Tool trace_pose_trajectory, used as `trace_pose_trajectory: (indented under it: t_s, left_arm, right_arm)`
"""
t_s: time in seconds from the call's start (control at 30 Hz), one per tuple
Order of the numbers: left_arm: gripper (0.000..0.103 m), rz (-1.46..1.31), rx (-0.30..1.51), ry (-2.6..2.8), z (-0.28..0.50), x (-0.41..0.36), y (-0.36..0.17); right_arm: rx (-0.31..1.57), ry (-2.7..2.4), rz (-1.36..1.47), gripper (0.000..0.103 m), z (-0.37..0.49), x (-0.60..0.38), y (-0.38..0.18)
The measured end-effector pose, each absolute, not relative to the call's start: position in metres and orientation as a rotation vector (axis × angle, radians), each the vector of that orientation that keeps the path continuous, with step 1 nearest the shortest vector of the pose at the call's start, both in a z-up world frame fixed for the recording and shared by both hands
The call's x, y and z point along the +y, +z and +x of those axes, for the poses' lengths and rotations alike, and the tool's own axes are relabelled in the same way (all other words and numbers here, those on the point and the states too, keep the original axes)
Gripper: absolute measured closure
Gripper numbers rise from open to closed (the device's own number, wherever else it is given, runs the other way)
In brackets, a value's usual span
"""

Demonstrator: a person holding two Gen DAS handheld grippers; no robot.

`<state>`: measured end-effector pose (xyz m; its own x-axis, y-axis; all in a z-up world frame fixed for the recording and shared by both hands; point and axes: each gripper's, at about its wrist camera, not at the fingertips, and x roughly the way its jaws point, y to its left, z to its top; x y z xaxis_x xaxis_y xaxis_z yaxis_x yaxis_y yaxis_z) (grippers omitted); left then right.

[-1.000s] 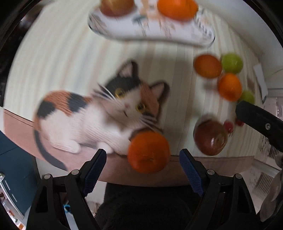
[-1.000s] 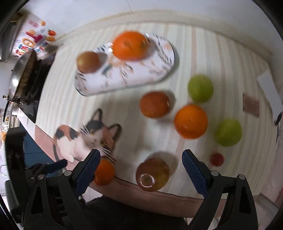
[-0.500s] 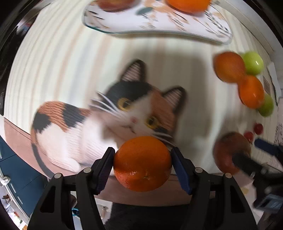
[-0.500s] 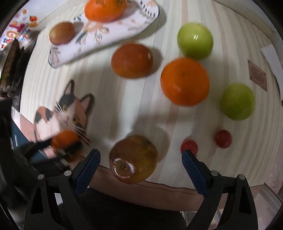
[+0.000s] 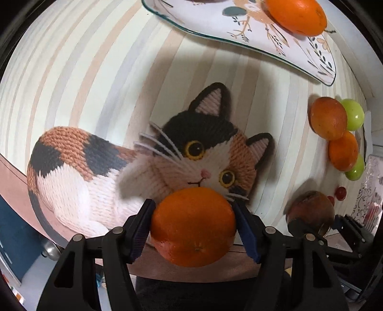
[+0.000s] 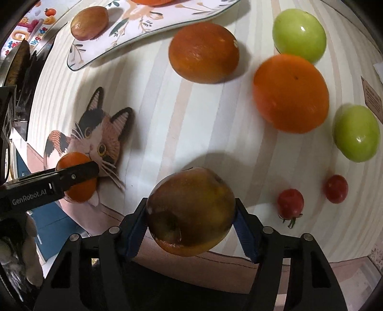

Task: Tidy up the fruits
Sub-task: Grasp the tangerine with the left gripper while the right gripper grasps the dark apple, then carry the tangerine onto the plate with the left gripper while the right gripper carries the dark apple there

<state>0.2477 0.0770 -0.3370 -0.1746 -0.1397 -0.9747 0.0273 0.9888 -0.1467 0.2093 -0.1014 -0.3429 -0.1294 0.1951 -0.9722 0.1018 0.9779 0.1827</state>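
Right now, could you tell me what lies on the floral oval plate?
A brownish fruit and an orange lie on the plate; its far end is cropped from view.

Your left tongs [image 5: 194, 226] are closed, blue pads [image 5: 141, 229] pressed against both sides of a small orange [image 5: 194, 227]. Your right tongs [image 6: 190, 213] are likewise clamped, pads [image 6: 245, 233] on either flank of a brownish apple [image 6: 190, 210]. Both point forward at a downward tilt. Left tongs sit low and to the left of the right, seen side-on in the right wrist view.
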Motion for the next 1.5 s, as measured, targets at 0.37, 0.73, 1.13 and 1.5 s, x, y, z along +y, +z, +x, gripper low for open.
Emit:
trace_pose_trajectory:
  t_s: [0.37,0.73,1.13,1.5]
  left_arm:
    - [0.040,0.022,1.697,-0.158,0.248,0.027,-0.323]
    - [0.040,-0.074,1.596,-0.190,0.312,0.033,-0.242]
    - [0.040,-0.206,1.630,-0.143,0.417,0.061,-0.249]
    - [0.040,-0.219,1.715,-0.085,0.433,0.077,-0.294]
  right_arm:
    - [1.674,0.066,0.252,0.034,0.223,-0.098,-0.339]
    - [1.515,0.144,0.365,0.034,0.280,-0.114,-0.262]
    - [1.440,0.158,0.280,0.034,0.387,-0.079,-0.286]
    - [1.512,0.173,0.310,0.033,0.400,-0.070,-0.331]
